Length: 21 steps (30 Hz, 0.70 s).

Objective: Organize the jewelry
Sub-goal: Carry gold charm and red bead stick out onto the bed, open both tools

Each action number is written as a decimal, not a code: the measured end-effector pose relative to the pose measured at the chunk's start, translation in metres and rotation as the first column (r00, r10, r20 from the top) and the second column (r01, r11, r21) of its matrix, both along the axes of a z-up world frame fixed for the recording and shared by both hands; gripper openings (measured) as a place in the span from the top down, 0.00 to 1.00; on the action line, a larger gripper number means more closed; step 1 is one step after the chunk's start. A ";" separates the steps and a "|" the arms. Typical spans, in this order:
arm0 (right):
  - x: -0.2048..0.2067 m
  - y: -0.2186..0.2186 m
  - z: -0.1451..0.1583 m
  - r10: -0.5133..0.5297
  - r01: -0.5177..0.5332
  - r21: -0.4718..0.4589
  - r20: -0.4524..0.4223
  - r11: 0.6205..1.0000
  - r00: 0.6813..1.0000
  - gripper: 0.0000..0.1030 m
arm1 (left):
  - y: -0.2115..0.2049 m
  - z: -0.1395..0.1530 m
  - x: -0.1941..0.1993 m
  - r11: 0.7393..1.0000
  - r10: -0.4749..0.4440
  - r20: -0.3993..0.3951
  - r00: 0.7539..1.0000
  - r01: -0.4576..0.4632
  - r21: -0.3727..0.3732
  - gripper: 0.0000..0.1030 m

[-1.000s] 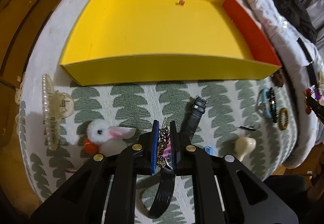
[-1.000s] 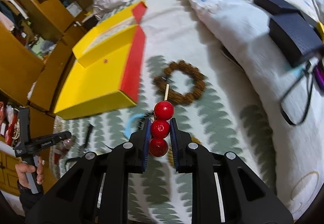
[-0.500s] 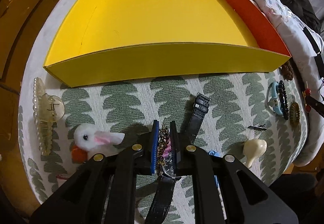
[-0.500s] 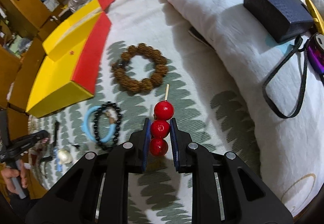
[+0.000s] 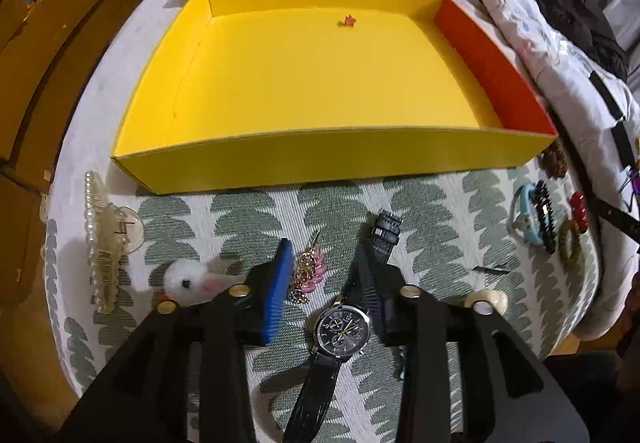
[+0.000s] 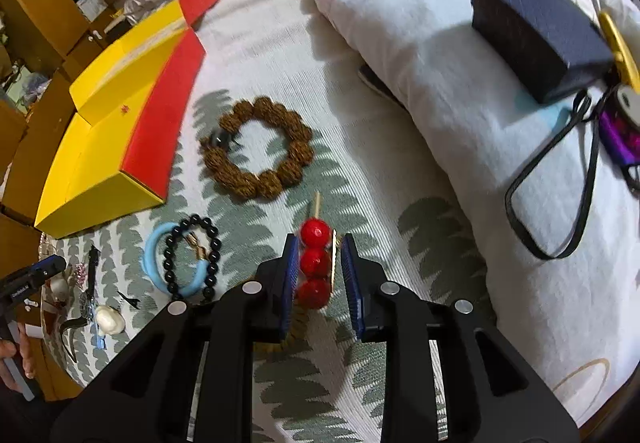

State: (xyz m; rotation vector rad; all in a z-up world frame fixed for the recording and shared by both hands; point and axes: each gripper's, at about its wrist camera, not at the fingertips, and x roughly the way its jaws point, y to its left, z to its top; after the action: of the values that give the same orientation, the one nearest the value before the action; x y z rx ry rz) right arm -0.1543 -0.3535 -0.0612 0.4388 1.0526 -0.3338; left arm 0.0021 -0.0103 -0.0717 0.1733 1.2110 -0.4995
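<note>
My left gripper (image 5: 326,263) is open over the leaf-patterned cloth. A gold and pink chain piece (image 5: 307,275) lies between its fingers, next to a black wristwatch (image 5: 343,331). The yellow box (image 5: 304,159) with a red side stands just beyond. My right gripper (image 6: 319,255) is open, with the red three-ball hair clip (image 6: 315,263) lying between its fingers on the cloth, touching the left pad. A brown bead bracelet (image 6: 258,151), a black bead bracelet (image 6: 194,255) and a blue ring (image 6: 154,263) lie to its left.
A pearl hair claw (image 5: 104,243) and a white rabbit clip (image 5: 192,279) lie left of the left gripper. A cream clip (image 5: 490,299) lies right. A white duvet (image 6: 440,103) carries a dark blue box (image 6: 532,27) and a black cord (image 6: 560,203).
Both grippers have opened. The left one let go of the chain piece, which now lies on the cloth. The right one came down and released the red clip onto the cloth.
</note>
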 end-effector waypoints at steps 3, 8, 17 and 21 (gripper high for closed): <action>-0.001 0.003 0.009 0.007 -0.007 -0.007 0.039 1.000 0.999 0.72 | 0.003 0.013 -0.002 0.999 0.014 0.021 1.000 -0.014 -0.035 0.45; -0.005 0.023 0.028 0.044 -0.040 -0.042 0.103 0.998 0.994 0.43 | 0.006 0.035 -0.014 0.998 0.045 0.123 0.991 -0.039 -0.055 0.28; -0.001 0.065 0.042 0.129 -0.113 -0.116 0.141 0.987 0.982 0.32 | 0.001 0.057 -0.049 0.993 0.121 0.368 0.922 -0.117 -0.033 0.14; -0.001 0.076 0.039 0.149 -0.134 -0.120 0.128 0.984 0.981 0.30 | 0.001 0.062 -0.063 0.987 0.158 0.428 0.890 -0.157 -0.038 0.11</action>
State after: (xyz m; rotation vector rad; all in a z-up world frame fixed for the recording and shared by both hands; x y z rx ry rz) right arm -0.1548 -0.2777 -0.0227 0.2810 0.9212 -0.2308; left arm -0.0606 -0.0094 -0.0093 0.1704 0.7817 -0.2983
